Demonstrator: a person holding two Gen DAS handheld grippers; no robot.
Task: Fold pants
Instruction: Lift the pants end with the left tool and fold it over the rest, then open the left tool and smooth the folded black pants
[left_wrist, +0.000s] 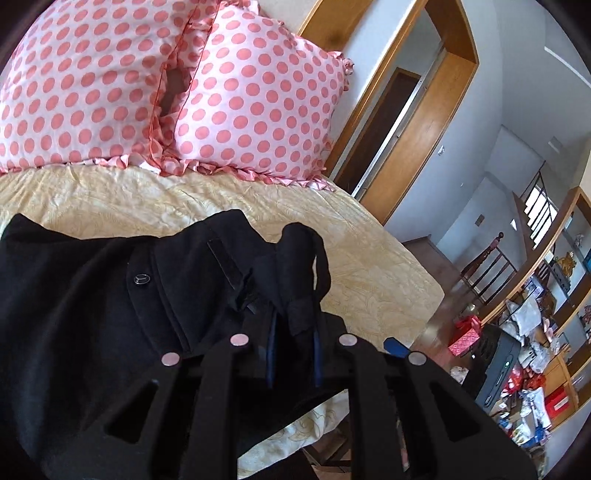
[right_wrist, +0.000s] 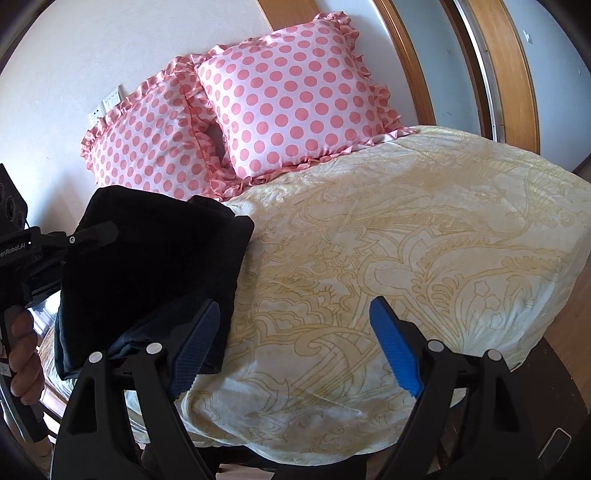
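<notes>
The black pants (left_wrist: 85, 302) lie folded on the bed's cream patterned cover (left_wrist: 369, 266), near its edge. My left gripper (left_wrist: 293, 332) is shut on a bunched bit of the pants at the waist, by a button (left_wrist: 142, 279). In the right wrist view the pants (right_wrist: 155, 269) form a dark folded stack at the left. My right gripper (right_wrist: 295, 347) is open and empty, its blue pads (right_wrist: 395, 350) spread above the cover (right_wrist: 406, 229), just right of the stack. The left gripper (right_wrist: 92, 236) shows there at the stack's left edge.
Two pink polka-dot pillows (left_wrist: 240, 92) lean at the head of the bed, against the wall (right_wrist: 92, 44). A wooden door frame (left_wrist: 417, 122) stands past the bed. Cluttered shelves (left_wrist: 535, 350) and floor lie beyond the bed's edge.
</notes>
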